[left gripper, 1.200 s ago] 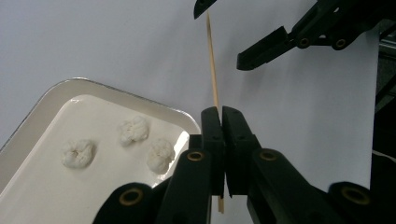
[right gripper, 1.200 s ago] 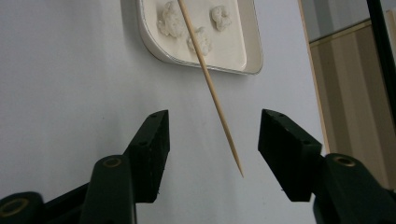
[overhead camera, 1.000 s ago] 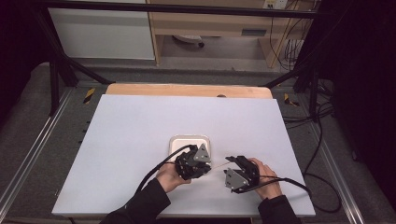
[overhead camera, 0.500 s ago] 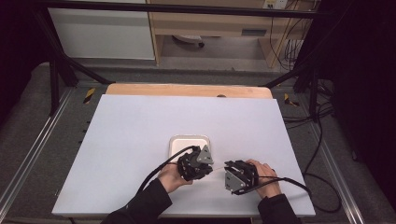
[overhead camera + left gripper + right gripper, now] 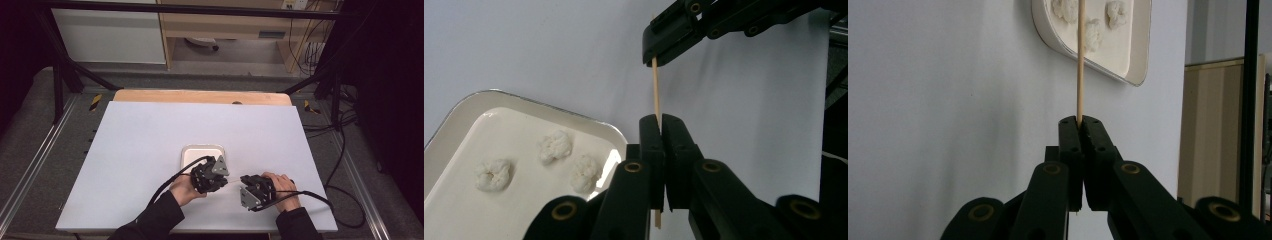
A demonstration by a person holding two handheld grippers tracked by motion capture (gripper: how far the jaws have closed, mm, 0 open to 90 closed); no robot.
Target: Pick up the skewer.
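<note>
Jaws pinch skewer (image 5: 656,85); tray (image 5: 454,115) holds 3 lumps (image 5: 555,145).

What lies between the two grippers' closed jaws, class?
A thin wooden skewer spans the gap, clamped by the left gripper and right gripper; the left gripper view shows it, beside the tray.
</note>
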